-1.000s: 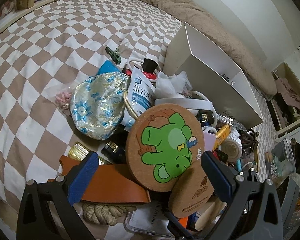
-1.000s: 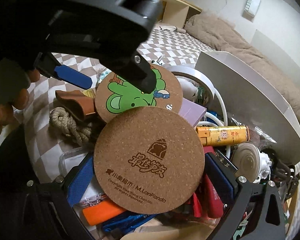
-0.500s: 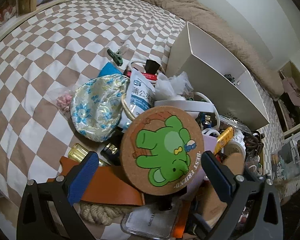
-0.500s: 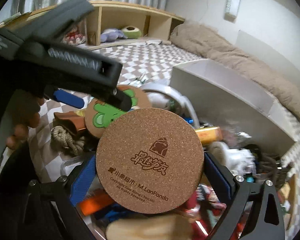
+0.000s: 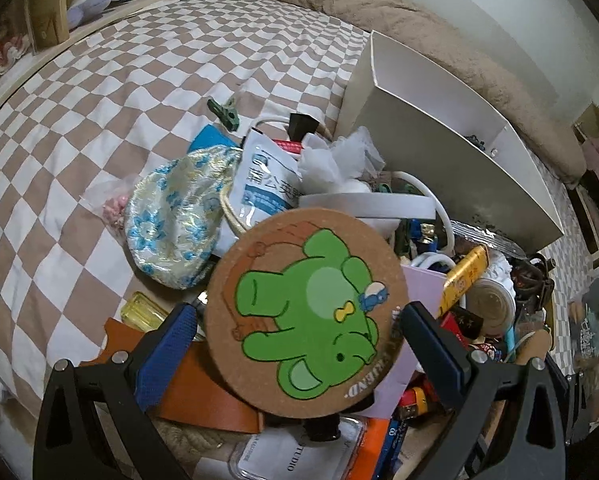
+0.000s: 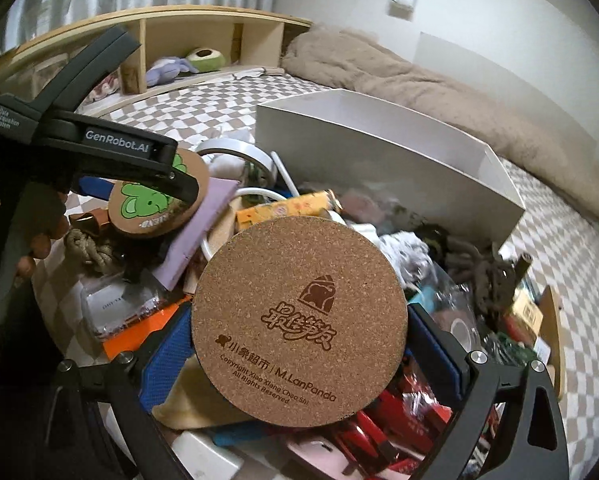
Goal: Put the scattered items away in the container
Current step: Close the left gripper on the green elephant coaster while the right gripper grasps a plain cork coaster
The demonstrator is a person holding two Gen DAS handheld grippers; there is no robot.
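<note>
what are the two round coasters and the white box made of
Both coasters look like cork: the plain coaster shows speckled brown grain with dark branded lettering; the frog coaster has the same grain under glossy green print. The white box looks like smooth matte board or plastic, hard to tell.

Each black hand-held gripper (image 5: 299, 344) has blue finger pads (image 5: 167, 354), silver screws, "GenRobot.AI" lettering.

**Cork, cloth and matt plastic**

Between the left jaws sits a grainy cork coaster (image 5: 305, 312) with a flat green print. The plain cork coaster (image 6: 299, 320) between the right jaws is speckled and rough. Ahead of both, the white container (image 6: 383, 160) looks smooth and matt; left of the left jaws, a floral pouch (image 5: 175, 216) shimmers like satin cloth.
</note>
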